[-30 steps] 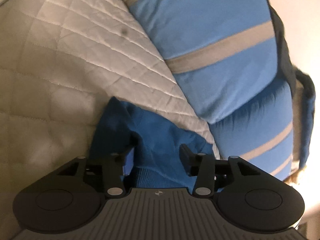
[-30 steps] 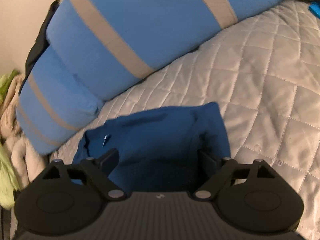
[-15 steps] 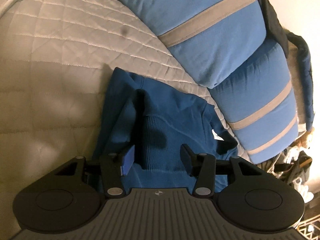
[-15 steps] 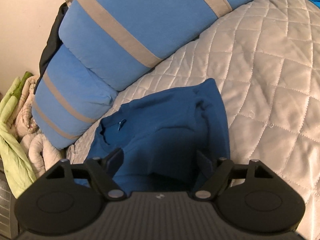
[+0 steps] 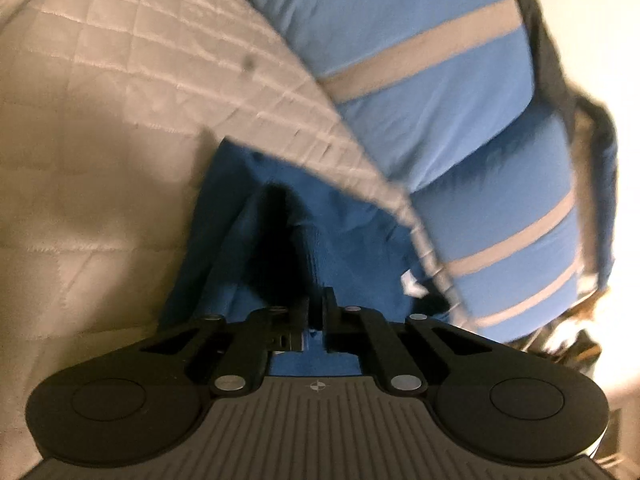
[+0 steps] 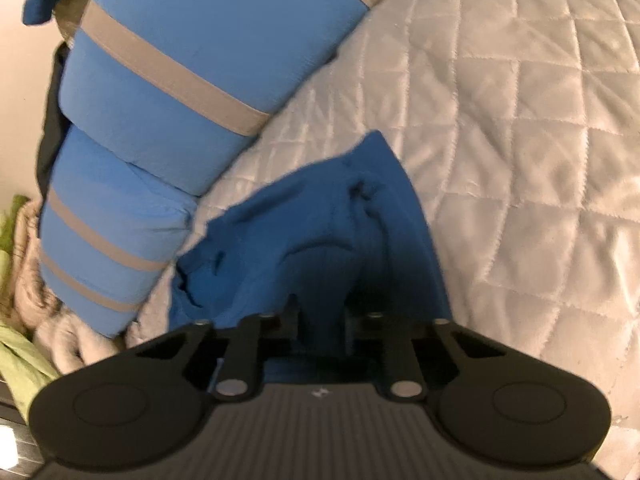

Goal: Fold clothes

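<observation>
The right gripper (image 6: 320, 320), jaws just closing, pinches a blue garment (image 6: 312, 232) (bunched) on the quilted bedspread (image 6: 520, 140) beside striped pillows (image 6: 168, 80).

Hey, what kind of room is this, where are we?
Most likely a bedroom: a blue garment lies on a quilted cream bedspread, with blue pillows with grey stripes stacked at its edge against a plain wall.

Two wrist fisheyes, each close behind its tongs, angled downward, sharing blue garment (image 5: 344, 236), quilt (image 6: 520, 160), pillows (image 5: 420, 60)
</observation>
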The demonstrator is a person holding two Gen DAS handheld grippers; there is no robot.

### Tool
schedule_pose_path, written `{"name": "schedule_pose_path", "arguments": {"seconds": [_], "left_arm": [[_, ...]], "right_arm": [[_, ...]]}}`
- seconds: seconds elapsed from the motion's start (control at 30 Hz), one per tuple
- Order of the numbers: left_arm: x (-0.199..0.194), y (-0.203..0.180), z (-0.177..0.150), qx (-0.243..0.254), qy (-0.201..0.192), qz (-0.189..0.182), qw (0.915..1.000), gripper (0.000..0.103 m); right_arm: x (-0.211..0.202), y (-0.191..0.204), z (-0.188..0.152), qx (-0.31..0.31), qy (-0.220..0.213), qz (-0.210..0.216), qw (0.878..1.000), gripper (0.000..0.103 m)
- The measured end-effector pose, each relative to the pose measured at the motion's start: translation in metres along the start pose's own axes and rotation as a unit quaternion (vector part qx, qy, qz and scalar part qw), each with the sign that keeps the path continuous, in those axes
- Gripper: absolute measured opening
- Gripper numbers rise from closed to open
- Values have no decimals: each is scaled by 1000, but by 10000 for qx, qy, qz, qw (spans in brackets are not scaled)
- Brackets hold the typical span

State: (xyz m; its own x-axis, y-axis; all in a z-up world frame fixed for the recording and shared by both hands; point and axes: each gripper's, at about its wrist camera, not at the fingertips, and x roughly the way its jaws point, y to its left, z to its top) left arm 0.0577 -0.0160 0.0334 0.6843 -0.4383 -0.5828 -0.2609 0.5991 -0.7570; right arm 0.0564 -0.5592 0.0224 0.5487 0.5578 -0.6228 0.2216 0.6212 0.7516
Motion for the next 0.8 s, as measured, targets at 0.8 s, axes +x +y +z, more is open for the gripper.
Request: {"name": "schedule_pose_path", "arguments": {"seconds": [0.8], "left_arm": [[40,-11,52,-659,-770,-271,9945,5]], "right_arm": [[32,14,58,575,-561,453,9957,13]]}}
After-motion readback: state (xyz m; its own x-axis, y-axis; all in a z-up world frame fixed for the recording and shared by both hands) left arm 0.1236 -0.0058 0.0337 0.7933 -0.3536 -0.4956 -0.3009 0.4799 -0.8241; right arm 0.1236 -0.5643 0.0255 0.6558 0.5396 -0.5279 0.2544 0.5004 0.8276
